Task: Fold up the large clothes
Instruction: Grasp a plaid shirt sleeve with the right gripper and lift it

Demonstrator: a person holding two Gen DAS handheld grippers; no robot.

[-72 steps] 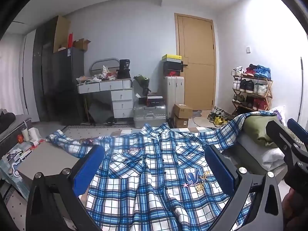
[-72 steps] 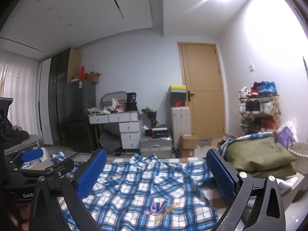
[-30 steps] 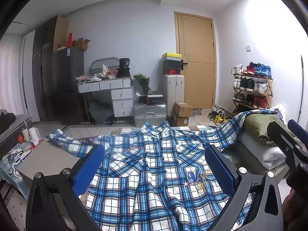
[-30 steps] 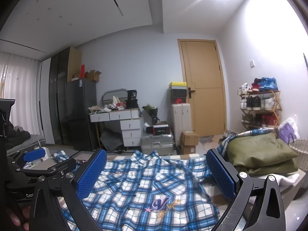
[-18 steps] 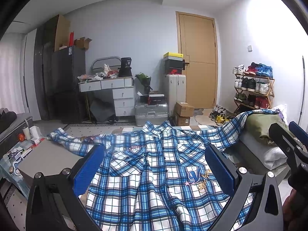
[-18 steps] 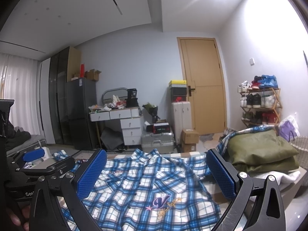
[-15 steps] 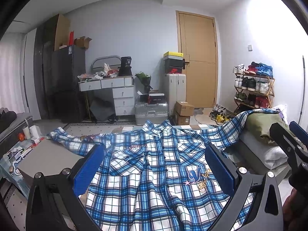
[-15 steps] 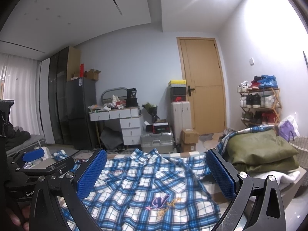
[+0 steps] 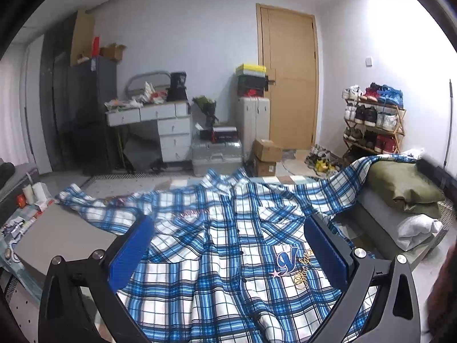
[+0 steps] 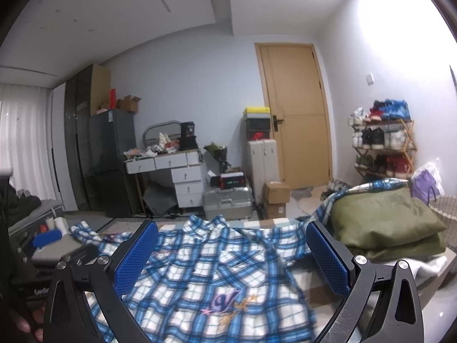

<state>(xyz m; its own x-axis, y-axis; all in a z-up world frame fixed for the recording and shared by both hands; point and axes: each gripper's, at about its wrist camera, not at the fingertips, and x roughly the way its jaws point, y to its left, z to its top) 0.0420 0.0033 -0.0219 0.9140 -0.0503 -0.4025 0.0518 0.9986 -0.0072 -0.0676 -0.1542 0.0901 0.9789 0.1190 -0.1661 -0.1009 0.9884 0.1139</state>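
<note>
Cluttered bedroom backdrop: a wooden door point(image 9: 287, 77), a white drawer desk point(image 9: 160, 125) and a shoe rack point(image 9: 374, 120) line the far walls. On the low table point(image 9: 61, 237), a blue plaid shirt point(image 9: 225, 245) lies spread front-up, one sleeve draped over an olive cushion point(image 9: 400, 183) at the right edge. Left gripper point(image 9: 228, 251) and right gripper point(image 10: 231, 260) both hover spread wide, empty.

1. The shirt point(image 9: 217, 245) was a large blue, white and black plaid button-up, spread out flat with its front facing up and the collar at the far end.
2. A purple embroidered "V" with a pink star and gold script sat on one chest panel.
3. One sleeve stretched out flat to the left; the other ran right, draped up over an olive-green cushion point(image 9: 405, 184).
4. The fabric lay wrinkled, unfolded.
</note>
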